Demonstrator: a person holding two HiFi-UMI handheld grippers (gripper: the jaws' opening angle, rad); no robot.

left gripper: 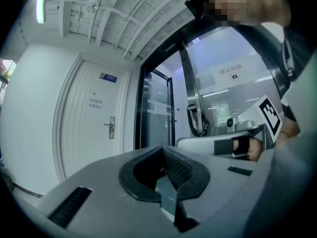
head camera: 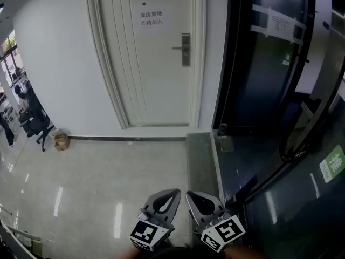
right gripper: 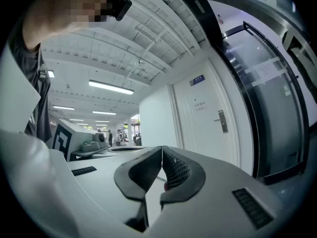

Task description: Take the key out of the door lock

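The white door point(head camera: 156, 63) stands shut far ahead, with a paper sign point(head camera: 151, 19) on it. Its metal lock plate with lever handle point(head camera: 185, 49) is on the door's right side. The lock plate point(left gripper: 112, 127) also shows small in the left gripper view, and the lock plate point(right gripper: 222, 121) in the right gripper view. It is too far off to make out a key. My left gripper point(head camera: 172, 193) and right gripper point(head camera: 194, 196) are held side by side at the bottom of the head view, far from the door. The left gripper point(left gripper: 162, 150) and right gripper point(right gripper: 162, 150) are both shut, with nothing between their pads.
A dark glass partition with a glass door point(head camera: 269, 63) fills the right side. A cardboard box point(head camera: 61, 140) and an office chair point(head camera: 35, 124) stand by the wall at the left. Glossy tiled floor point(head camera: 124, 171) lies between me and the door.
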